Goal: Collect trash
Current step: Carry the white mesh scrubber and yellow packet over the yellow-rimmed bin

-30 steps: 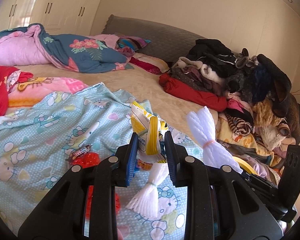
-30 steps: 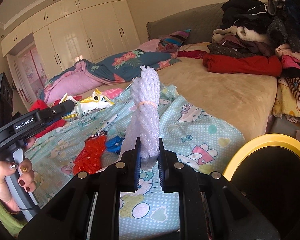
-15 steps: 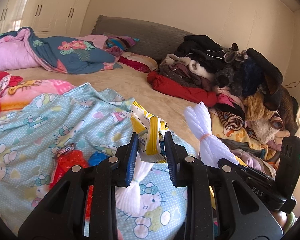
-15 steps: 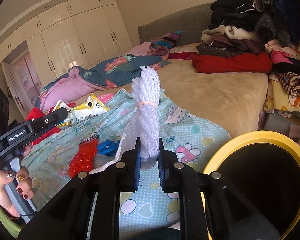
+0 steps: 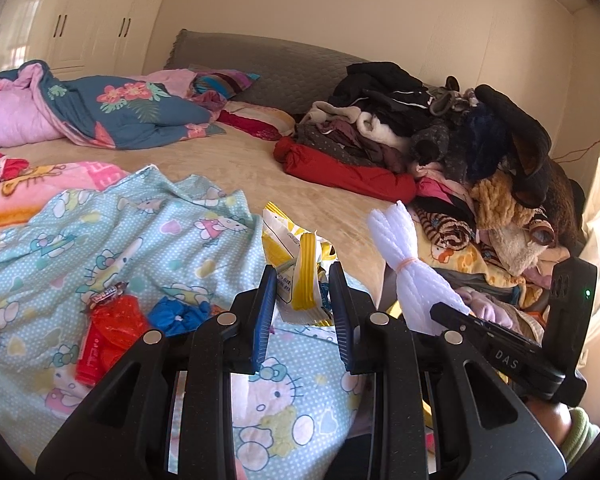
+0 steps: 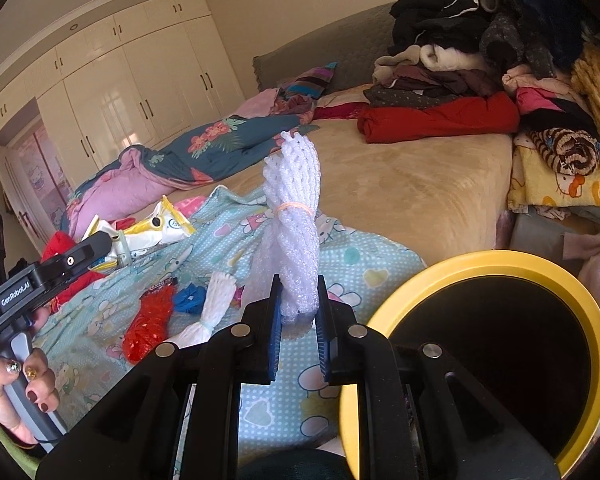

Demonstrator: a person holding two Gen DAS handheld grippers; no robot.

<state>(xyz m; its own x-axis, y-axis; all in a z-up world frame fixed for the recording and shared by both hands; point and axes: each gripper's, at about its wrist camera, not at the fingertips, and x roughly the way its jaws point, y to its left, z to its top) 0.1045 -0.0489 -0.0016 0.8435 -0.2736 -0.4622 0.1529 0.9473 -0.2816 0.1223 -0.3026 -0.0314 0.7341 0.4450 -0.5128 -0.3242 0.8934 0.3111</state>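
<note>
My left gripper [image 5: 303,300] is shut on a crumpled yellow and white snack wrapper [image 5: 296,268], held above the bed; it shows in the right wrist view [image 6: 148,232] too. My right gripper [image 6: 298,316] is shut on a white foam net bundle [image 6: 294,216] tied with a rubber band, held upright beside a yellow-rimmed black bin [image 6: 496,344]. The bundle also shows in the left wrist view [image 5: 408,268]. On the Hello Kitty sheet [image 5: 100,240] lie a red wrapper [image 5: 108,328], a blue wrapper [image 5: 176,314], a small candy bar [image 5: 106,292] and a second white foam net [image 6: 212,312].
A heap of clothes [image 5: 440,144] covers the bed's right side. A pink and blue floral quilt [image 5: 100,108] lies at the far left. White wardrobes [image 6: 132,96] stand behind the bed. The tan mattress [image 6: 412,188] shows between them.
Both grippers have drawn back and rightward with their loads. The yellow bin has come further into the right wrist view. The second foam net on the sheet is now hidden behind my left gripper.
</note>
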